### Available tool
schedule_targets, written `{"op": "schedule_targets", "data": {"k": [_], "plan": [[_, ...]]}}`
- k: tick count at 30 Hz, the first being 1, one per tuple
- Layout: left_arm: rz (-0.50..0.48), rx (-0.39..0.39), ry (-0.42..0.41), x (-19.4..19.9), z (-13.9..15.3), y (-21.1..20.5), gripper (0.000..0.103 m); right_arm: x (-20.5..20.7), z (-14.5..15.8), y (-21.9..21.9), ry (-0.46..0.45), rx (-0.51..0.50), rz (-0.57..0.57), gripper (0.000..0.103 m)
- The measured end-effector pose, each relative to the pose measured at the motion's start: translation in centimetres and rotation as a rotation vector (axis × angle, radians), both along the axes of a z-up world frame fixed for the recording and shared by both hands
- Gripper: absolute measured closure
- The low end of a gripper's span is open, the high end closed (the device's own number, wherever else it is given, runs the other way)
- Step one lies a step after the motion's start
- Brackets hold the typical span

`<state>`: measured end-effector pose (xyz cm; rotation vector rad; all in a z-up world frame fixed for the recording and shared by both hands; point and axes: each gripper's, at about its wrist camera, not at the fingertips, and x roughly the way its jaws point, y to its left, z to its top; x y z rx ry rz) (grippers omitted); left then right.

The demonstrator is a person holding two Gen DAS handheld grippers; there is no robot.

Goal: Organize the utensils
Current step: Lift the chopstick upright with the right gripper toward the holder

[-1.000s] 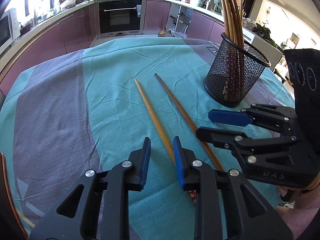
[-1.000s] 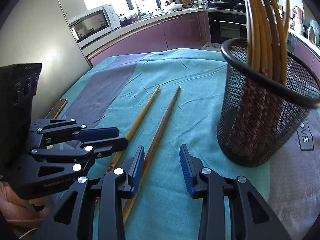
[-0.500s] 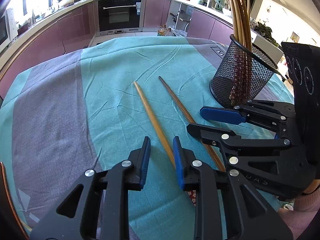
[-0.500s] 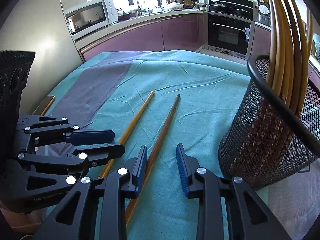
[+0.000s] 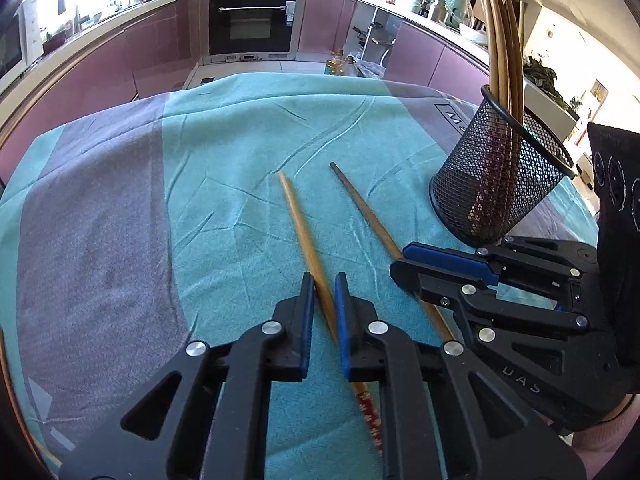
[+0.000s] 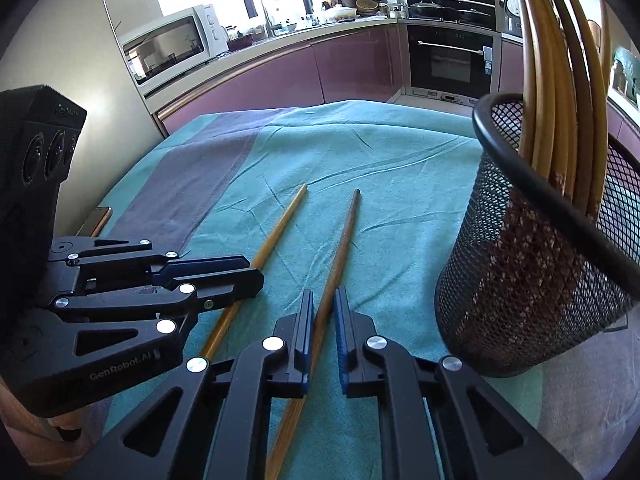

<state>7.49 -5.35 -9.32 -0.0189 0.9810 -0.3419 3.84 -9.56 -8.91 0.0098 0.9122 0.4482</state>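
Note:
Two chopsticks lie side by side on the teal cloth: a light one (image 5: 298,220) (image 6: 280,226) and a dark one (image 5: 362,212) (image 6: 346,232). My left gripper (image 5: 322,284) straddles the light chopstick, its jaws narrowly open around it, a small gap each side. My right gripper (image 6: 322,300) straddles the dark chopstick the same way and also shows in the left wrist view (image 5: 404,258). The left gripper shows in the right wrist view (image 6: 256,274). A black mesh holder (image 5: 492,184) (image 6: 532,272) with several chopsticks stands upright to the right.
The table wears a teal and grey-purple cloth (image 5: 100,216). A phone (image 6: 96,220) lies at the table's left edge. Kitchen cabinets, an oven (image 5: 254,20) and a microwave (image 6: 172,46) are behind the table.
Both grippers moved forward and down over the chopsticks and narrowed their jaws; each now has a chopstick between its fingers. The holder and chopsticks have not moved.

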Motion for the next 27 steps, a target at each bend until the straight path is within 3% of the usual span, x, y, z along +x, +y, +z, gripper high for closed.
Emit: {"op": "schedule_targets", "data": {"k": [9, 27], "plan": [[0.015, -0.005, -0.026, -0.9, 0.2, 0.0, 0.096, -0.8, 0.5, -1.1, -0.005, 0.058, -0.011, 0.097], [-0.002, -0.061, -0.122, -4.3, 4.2, 0.9, 0.096, -3.9, 4.1, -3.0, -0.099, 0.158, 0.008, 0.097]]}}
